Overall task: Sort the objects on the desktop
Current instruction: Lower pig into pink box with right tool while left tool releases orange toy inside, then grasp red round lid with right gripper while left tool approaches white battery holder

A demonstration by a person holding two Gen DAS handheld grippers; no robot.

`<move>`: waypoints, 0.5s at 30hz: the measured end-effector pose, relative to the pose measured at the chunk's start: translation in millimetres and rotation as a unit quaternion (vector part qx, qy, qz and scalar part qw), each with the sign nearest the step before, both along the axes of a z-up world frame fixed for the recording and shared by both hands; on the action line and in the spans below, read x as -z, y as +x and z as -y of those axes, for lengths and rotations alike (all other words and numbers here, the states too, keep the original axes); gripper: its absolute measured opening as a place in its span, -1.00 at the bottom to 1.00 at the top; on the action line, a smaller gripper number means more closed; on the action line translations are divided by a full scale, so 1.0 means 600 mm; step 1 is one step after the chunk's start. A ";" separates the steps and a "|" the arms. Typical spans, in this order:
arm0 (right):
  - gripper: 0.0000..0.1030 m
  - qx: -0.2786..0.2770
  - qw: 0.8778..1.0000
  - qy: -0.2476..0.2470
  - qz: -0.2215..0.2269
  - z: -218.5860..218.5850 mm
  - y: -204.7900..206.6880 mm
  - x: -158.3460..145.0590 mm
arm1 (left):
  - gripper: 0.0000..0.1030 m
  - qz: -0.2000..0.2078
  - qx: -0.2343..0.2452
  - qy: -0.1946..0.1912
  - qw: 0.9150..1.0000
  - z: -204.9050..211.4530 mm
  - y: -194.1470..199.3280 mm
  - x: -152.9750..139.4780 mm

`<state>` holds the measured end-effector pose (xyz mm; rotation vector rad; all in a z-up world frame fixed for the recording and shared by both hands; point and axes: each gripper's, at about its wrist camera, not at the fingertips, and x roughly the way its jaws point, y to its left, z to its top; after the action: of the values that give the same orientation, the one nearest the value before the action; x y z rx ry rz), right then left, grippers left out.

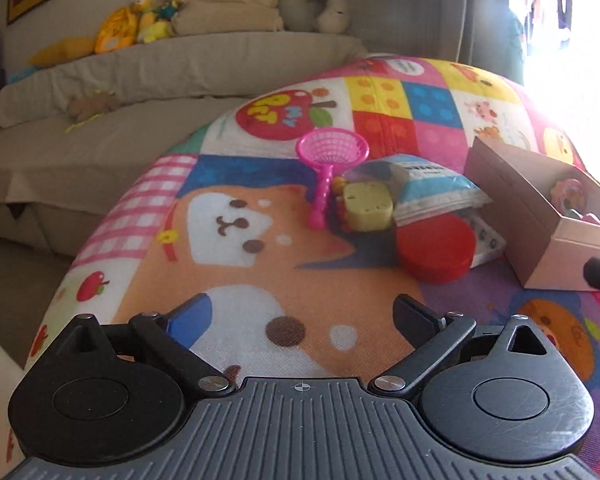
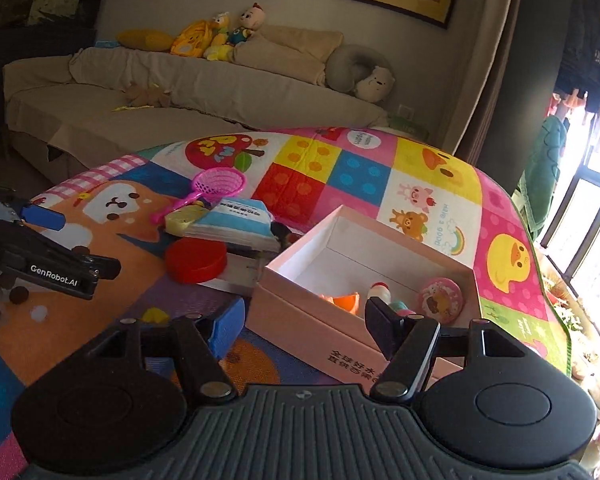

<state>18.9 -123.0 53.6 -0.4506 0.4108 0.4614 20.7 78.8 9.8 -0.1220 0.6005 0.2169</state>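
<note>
Much of the pile of things is hidden: the blue-and-white packet (image 1: 428, 184) lies over darker items that cannot be made out, and the flat white item under the red round lid (image 1: 434, 248) is seen only as an edge. In the left wrist view the pink box (image 1: 540, 216) is cut off at 3 o'clock, and glare washes out the upper right. In the right wrist view the small toys inside the box (image 2: 300, 280) are partly covered by the right tool's finger (image 2: 384, 328); only an orange piece (image 2: 346, 302) and a round pink donut-like toy (image 2: 440, 300) are seen clearly. The left tool (image 1: 302, 318) is seen released, with nothing between its fingers, above the colourful play mat (image 1: 236, 264) on the table. From it, the pink toy net (image 1: 330, 160) and the yellow block (image 1: 368, 206) lie at 12 o'clock, touching each other, and the red lid lies at 1 o'clock, well apart. The right tool (image 2: 308, 326) is also released and empty, with the box's near wall just beyond its fingers at 12 o'clock.
</note>
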 end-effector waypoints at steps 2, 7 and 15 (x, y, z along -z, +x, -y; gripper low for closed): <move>0.31 -0.026 1.000 -0.013 -0.003 -0.040 0.004 0.014 | 0.94 0.012 -0.014 -0.014 1.000 -0.009 -0.007 -0.002; 0.31 -0.057 0.996 -0.069 0.014 -0.128 0.030 0.064 | 0.95 0.030 -0.029 -0.039 0.998 -0.024 -0.016 -0.004; 0.22 -0.038 0.998 -0.034 -0.046 -0.169 0.113 0.087 | 0.96 0.026 -0.029 -0.067 0.997 -0.036 -0.013 0.000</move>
<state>86.9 -21.4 1.4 -0.5130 0.5000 0.5442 12.9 100.5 9.6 -0.2751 0.5599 0.2297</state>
